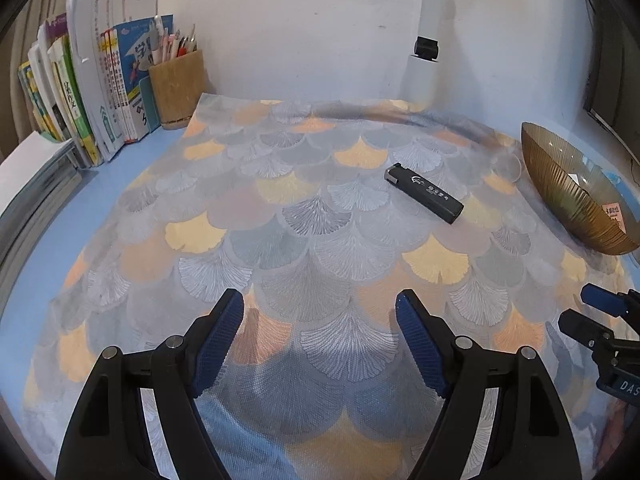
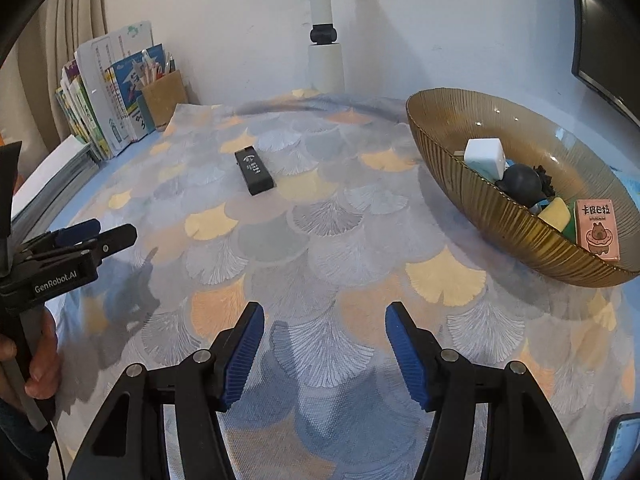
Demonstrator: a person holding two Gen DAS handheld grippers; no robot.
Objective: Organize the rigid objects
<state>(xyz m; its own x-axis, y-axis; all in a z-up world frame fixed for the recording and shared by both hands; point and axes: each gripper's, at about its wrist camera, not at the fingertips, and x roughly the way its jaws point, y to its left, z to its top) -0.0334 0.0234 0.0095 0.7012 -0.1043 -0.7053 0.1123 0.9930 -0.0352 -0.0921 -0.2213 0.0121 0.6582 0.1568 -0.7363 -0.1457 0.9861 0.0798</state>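
My left hand-held gripper and right hand-held gripper: agape, empty | risk: flat black lighter mid-surface skids under pads | glass bowl at right edge gets nudged.

You have soft, even indoor light, moderately bright, with a cool cast on the white wall. Each gripper throws a diffuse grey shadow on the fan-patterned table mat right beneath and just ahead of its fingers. Small glints sit on the ribbed amber glass bowl. Both fisheye views bend strongly toward dark vignetted corners; the mat nearest the lens is slightly soft.
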